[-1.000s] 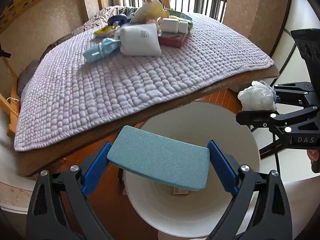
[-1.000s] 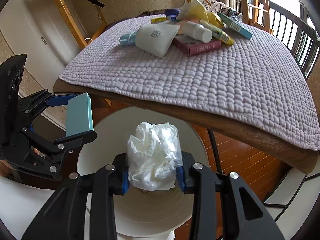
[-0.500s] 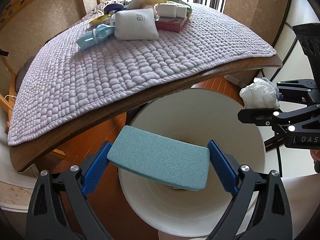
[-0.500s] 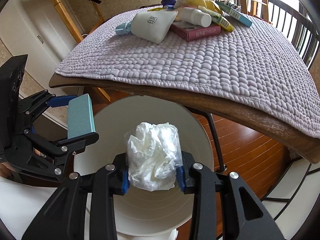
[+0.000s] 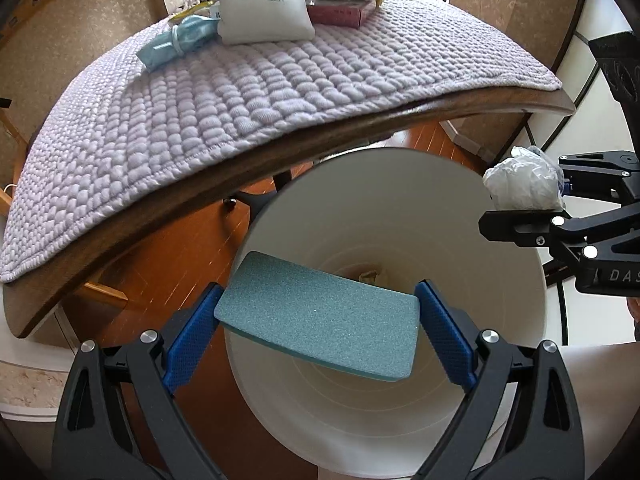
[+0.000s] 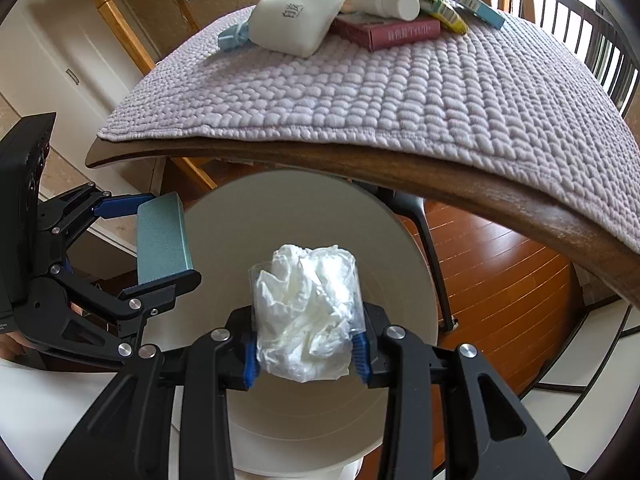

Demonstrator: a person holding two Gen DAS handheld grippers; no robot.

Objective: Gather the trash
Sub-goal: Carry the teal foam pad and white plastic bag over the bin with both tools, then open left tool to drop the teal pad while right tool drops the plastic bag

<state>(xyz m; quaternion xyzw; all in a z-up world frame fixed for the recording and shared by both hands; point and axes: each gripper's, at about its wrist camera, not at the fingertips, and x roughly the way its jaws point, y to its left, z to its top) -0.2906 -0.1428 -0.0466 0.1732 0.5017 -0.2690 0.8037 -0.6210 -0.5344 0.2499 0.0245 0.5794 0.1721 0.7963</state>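
Observation:
A white round bin (image 5: pixel 400 208) (image 6: pixel 304 208) stands on the wooden floor, partly under the table edge. My left gripper (image 5: pixel 318 316) (image 6: pixel 160 240) is shut on a flat teal box (image 5: pixel 320 316) (image 6: pixel 162 236), held over the bin's mouth. To its right my right gripper (image 6: pixel 306 344) (image 5: pixel 560 200) is shut on a crumpled white tissue wad in clear plastic (image 6: pixel 306 312) (image 5: pixel 524 184), also above the bin. A small scrap (image 5: pixel 370 276) lies at the bin's bottom.
A table (image 5: pixel 248 176) (image 6: pixel 440 176) with a lilac quilted mat (image 5: pixel 240 80) (image 6: pixel 400 88) overhangs the bin. At its far side lie a white pouch (image 5: pixel 264 12) (image 6: pixel 296 20), a pink box (image 5: pixel 340 16) (image 6: pixel 392 32), a blue wrapper (image 5: pixel 176 42), a white bottle (image 6: pixel 384 0). A black table leg (image 6: pixel 432 256) stands beside the bin.
Both grippers have sunk toward the bin with their loads still held. The table top has slid up in both views and the bin looms larger.

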